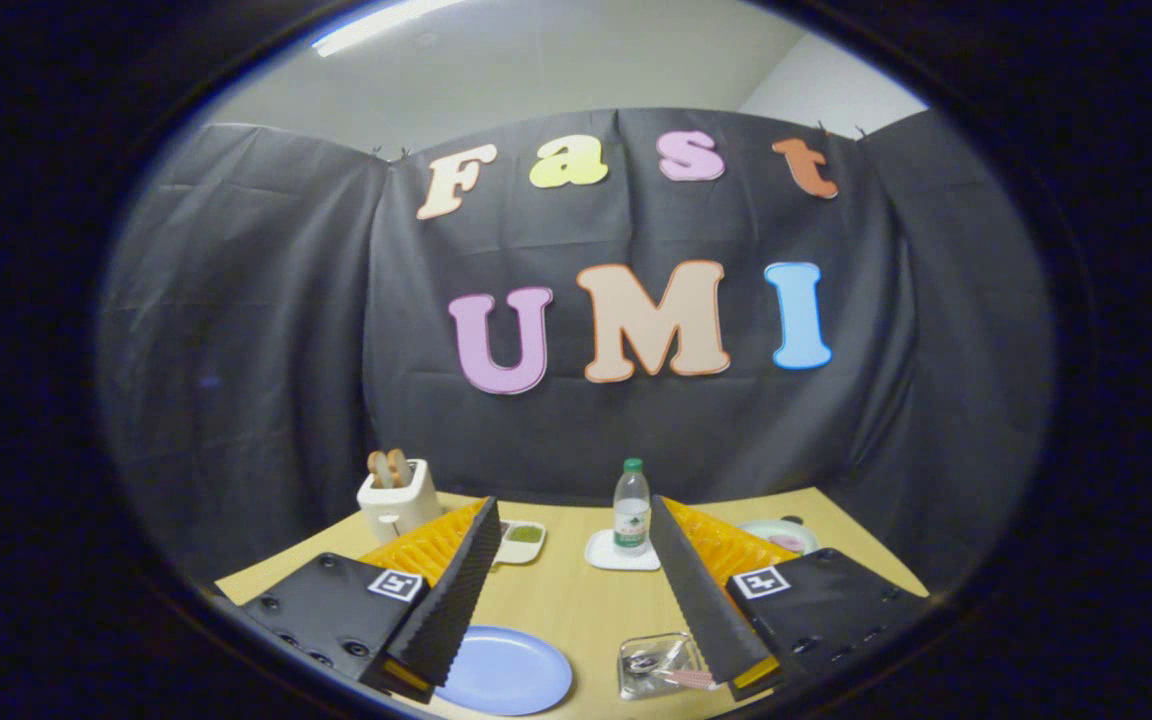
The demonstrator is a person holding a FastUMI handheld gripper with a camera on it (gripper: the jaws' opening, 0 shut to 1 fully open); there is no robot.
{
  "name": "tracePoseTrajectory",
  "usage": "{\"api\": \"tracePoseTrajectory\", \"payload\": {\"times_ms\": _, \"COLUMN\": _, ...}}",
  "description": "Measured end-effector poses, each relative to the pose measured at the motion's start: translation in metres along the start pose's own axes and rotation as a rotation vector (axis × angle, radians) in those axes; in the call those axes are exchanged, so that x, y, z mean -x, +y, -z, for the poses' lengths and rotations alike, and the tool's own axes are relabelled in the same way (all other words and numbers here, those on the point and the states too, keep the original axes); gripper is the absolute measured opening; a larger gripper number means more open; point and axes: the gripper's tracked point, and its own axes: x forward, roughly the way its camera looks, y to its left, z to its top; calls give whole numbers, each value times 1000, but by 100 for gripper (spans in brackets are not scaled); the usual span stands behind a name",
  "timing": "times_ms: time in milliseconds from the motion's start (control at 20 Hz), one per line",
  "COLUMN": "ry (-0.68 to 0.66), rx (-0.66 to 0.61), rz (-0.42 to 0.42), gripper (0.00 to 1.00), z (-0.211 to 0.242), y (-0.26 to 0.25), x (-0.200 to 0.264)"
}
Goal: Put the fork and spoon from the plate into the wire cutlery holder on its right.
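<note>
- The scene is a booth: a black cloth wall (266,330) hangs behind a light wooden table (576,600), with a pale ceiling and one strip light (376,25) above.
- The gripper (576,590) is above the near part of the table. Its two fingers are spread wide apart and nothing is between them except bare table top.
- Just beside the tip side of the left finger (451,600), partly under it, lies a round blue plate (511,670). The part of the plate that shows is bare.
- Just beside the right finger (706,600), at its inner side, stands a small clear-looking holder (651,660) with cutlery inside: a dark spoon-like piece (644,662) and a pinkish handle (688,678) lie in it. I cannot tell for sure which piece is the fork.
- Beyond the fingers, in the middle of the table, a clear water bottle (631,508) with a green cap stands upright on a small white square coaster (601,555).
- To the left of the bottle is a small white dish (521,540) with something green in it, partly behind the left finger.
- Further left, near the far edge of the table, is a white toaster (398,500) with two slices of bread (388,467) standing up in its slots.
- Behind the right finger, near the far right part of the table, a pale round plate (781,535) shows with something pinkish on it.
</note>
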Motion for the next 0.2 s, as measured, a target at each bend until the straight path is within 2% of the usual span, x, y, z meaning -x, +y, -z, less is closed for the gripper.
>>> {"api": "tracePoseTrajectory", "payload": {"times_ms": 200, "ry": -58, "rx": -40, "rz": 59, "gripper": 99, "z": -5, "y": -11, "x": 1}}
